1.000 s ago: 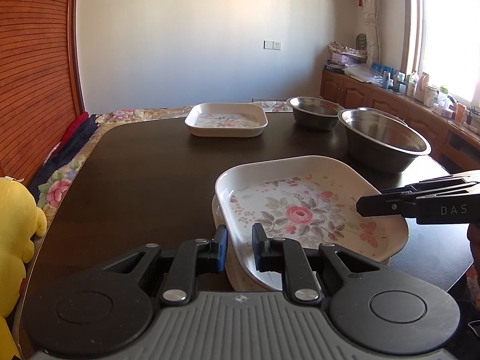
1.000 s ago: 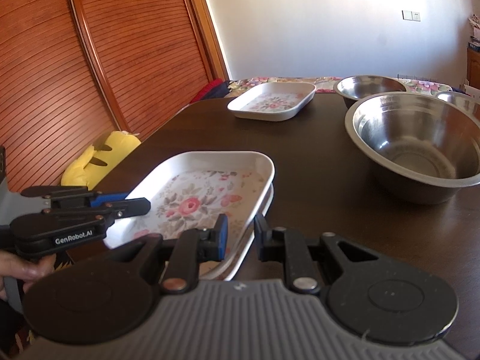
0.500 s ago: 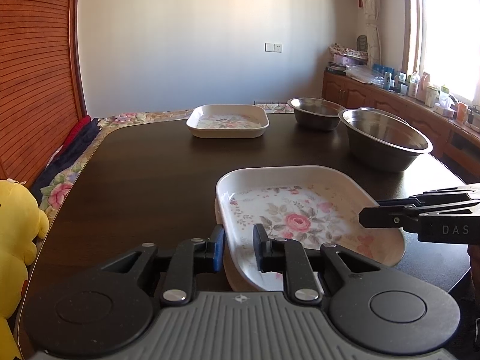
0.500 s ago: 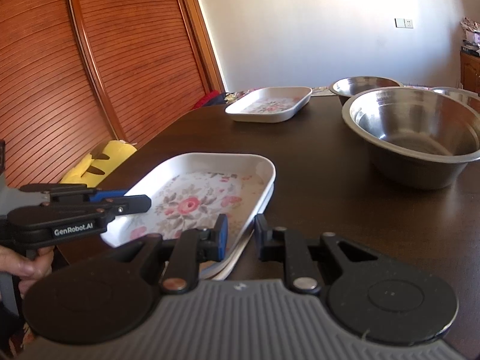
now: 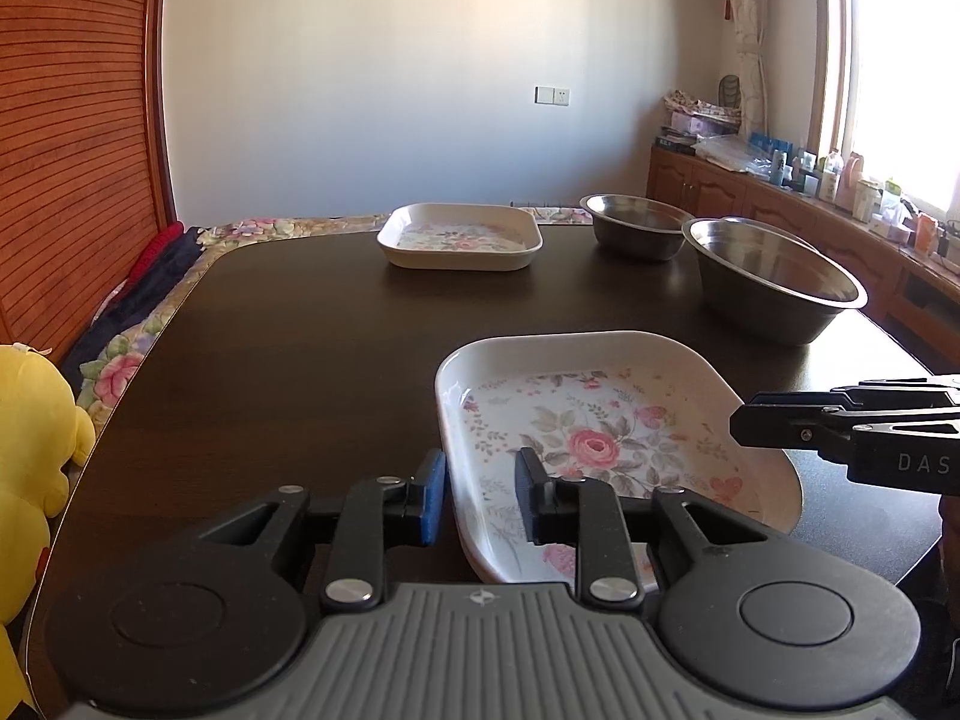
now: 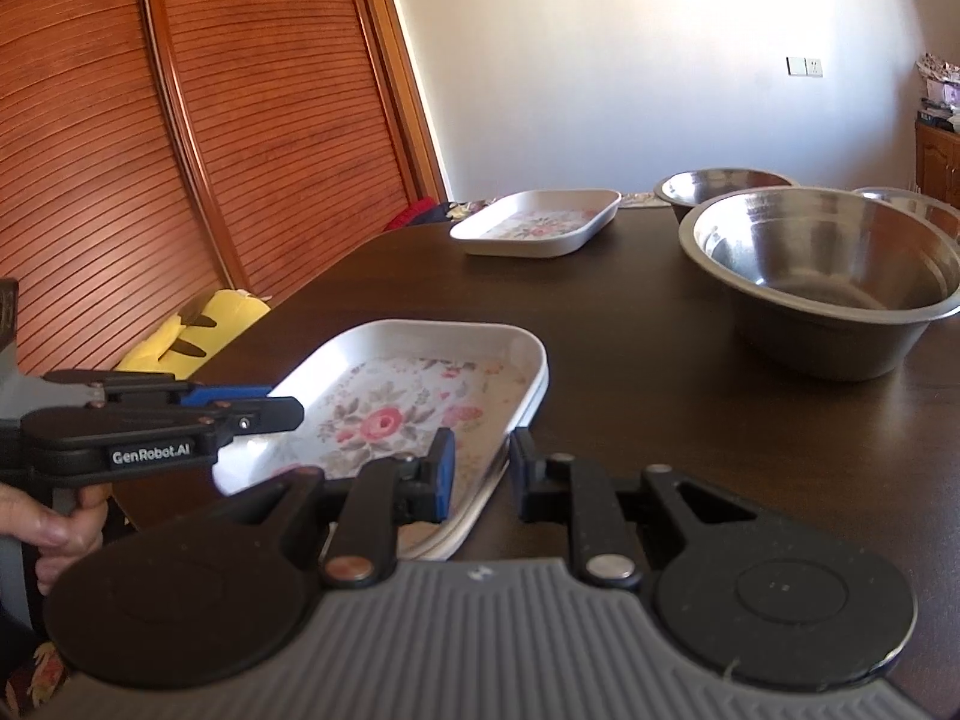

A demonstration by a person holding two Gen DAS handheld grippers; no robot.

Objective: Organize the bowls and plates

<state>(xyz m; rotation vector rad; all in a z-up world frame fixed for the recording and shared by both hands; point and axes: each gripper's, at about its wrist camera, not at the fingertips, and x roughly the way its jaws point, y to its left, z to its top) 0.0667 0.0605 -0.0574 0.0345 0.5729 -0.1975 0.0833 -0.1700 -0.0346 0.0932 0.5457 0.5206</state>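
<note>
A white floral plate (image 5: 600, 438) lies on a second one at the near edge of the dark table (image 5: 312, 348); both also show in the right wrist view (image 6: 408, 408). My left gripper (image 5: 477, 501) straddles the plate's near-left rim, jaws slightly apart. My right gripper (image 6: 480, 471) straddles the rim on the opposite side, jaws slightly apart; it appears in the left wrist view (image 5: 840, 441). A third floral plate (image 5: 459, 235) sits at the far side. A large steel bowl (image 5: 774, 285) and a smaller one (image 5: 636, 225) stand at right.
A yellow plush toy (image 5: 30, 438) sits off the table's left edge. A wooden slatted door (image 6: 150, 150) is at left. A cluttered wooden counter (image 5: 840, 204) runs under the window at right.
The upper plate has come down flat onto the lower one. Both grippers' jaws have widened a little around its rim.
</note>
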